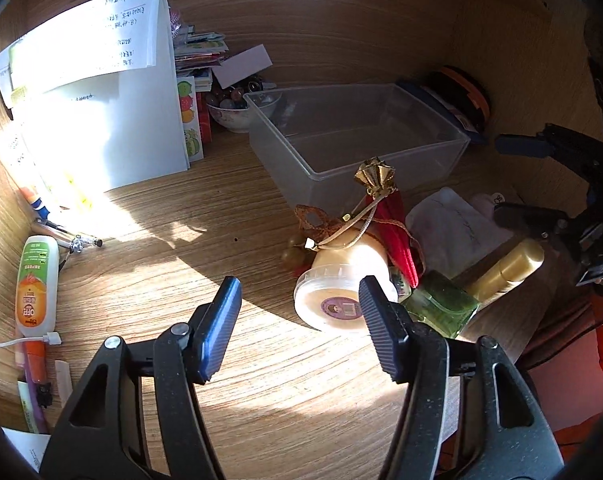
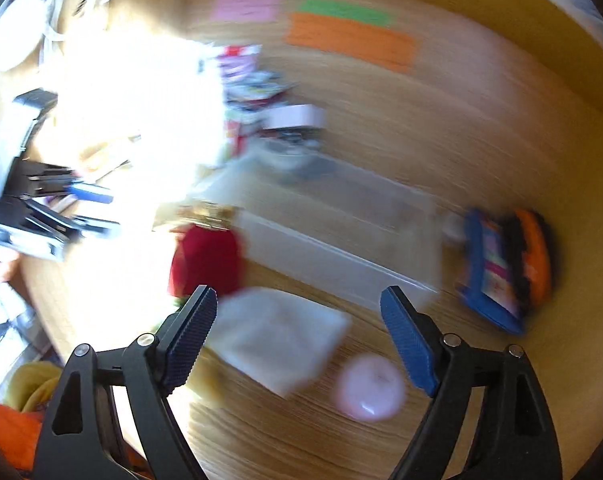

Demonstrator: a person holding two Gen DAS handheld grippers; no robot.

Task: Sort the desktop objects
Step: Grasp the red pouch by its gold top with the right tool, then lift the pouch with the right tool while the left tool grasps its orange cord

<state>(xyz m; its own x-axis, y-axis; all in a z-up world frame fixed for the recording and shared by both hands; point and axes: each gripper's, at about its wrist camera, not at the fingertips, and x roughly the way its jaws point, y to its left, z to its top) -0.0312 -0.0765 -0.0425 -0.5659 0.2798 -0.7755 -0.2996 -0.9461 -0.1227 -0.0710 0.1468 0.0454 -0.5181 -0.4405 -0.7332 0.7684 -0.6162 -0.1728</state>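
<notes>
A clear plastic bin point(image 1: 365, 136) stands empty at the back of the wooden desk. In front of it lie a cream jar point(image 1: 341, 280), a red pouch with gold cord point(image 1: 393, 216), a green glass bottle point(image 1: 441, 304), a white sachet point(image 1: 453, 224) and a yellow tube point(image 1: 509, 268). My left gripper point(image 1: 297, 320) is open, just short of the jar. My right gripper point(image 2: 297, 340) is open above the white sachet point(image 2: 277, 336), near a pink ball point(image 2: 369, 388); this view is motion-blurred. The bin point(image 2: 341, 232) and red pouch point(image 2: 205, 260) lie beyond. The right gripper also shows in the left wrist view point(image 1: 517, 180).
Paper sheets point(image 1: 101, 92), a sticker stack and a bowl of beads point(image 1: 229, 108) stand at the back left. A glue bottle point(image 1: 37, 280) and pens lie at the left edge. A blue-and-orange item point(image 2: 505, 268) lies right of the bin.
</notes>
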